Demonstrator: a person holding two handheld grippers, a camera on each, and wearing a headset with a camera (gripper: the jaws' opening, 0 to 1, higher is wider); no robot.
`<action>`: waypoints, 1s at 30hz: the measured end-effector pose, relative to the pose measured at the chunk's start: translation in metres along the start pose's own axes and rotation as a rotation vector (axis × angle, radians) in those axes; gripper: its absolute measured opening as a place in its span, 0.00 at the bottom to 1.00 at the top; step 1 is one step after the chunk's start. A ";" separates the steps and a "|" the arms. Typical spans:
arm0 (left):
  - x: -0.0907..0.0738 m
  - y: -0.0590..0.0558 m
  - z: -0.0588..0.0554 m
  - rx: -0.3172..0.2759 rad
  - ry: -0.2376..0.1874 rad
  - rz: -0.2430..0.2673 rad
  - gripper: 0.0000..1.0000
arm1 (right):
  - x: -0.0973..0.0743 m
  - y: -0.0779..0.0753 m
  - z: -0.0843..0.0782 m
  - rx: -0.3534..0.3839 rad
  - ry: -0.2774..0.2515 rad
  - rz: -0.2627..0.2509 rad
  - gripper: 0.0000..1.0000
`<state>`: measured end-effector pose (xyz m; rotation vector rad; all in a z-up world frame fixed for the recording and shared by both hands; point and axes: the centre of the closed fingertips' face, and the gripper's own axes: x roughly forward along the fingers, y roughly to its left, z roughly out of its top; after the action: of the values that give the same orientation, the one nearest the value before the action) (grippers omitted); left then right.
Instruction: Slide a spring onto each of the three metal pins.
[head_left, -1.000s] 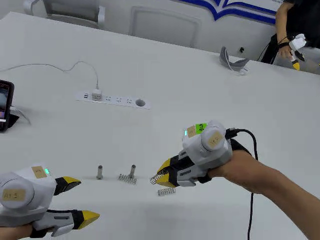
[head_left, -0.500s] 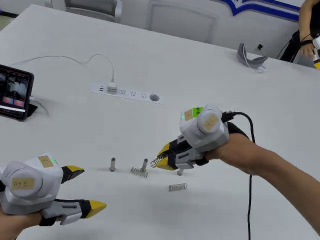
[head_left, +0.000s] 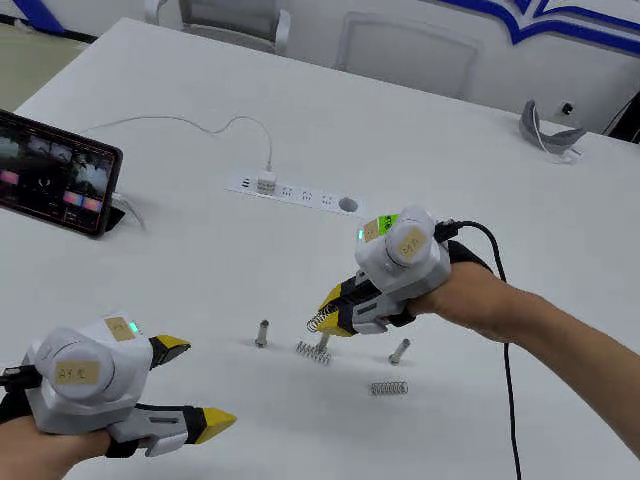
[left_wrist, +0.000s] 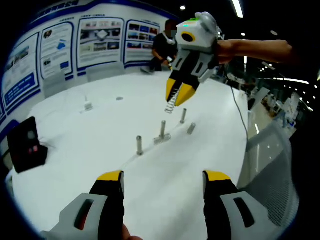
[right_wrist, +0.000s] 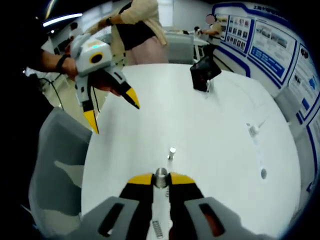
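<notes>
The right gripper (head_left: 328, 320) has its fingers clenched on a spring (head_left: 316, 322) over the middle pin (head_left: 322, 343) (a second spring (head_left: 388, 388) lies loose on the white surface (head_left: 200, 250)), while the left gripper (head_left: 205, 383) hovers apart, fingers spread and empty.

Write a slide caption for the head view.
Right gripper holds a spring at the middle pin; left gripper open; two more springs lie on the table.

A broad white table (head_left: 200, 130) has two pale chairs (head_left: 215, 15) at its far edge. Behind them a white wall (head_left: 300, 20) carries blue trim. Poster boards (left_wrist: 100, 37) line another wall under strip ceiling lights (left_wrist: 239, 7).
</notes>
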<state>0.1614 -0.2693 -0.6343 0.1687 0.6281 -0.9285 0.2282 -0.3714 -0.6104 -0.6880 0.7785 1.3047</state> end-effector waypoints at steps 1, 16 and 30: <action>-0.001 0.001 -0.001 -0.003 -0.001 0.004 0.65 | 0.002 -0.001 0.000 -0.002 0.002 0.002 0.13; -0.008 0.007 -0.008 -0.052 -0.016 0.041 0.66 | 0.036 -0.011 0.009 -0.054 0.035 0.041 0.13; -0.018 0.016 -0.015 -0.066 -0.013 0.059 0.67 | 0.055 -0.019 0.004 -0.084 0.061 0.045 0.13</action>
<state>0.1592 -0.2412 -0.6381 0.1217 0.6376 -0.8504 0.2520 -0.3400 -0.6528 -0.7839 0.7957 1.3690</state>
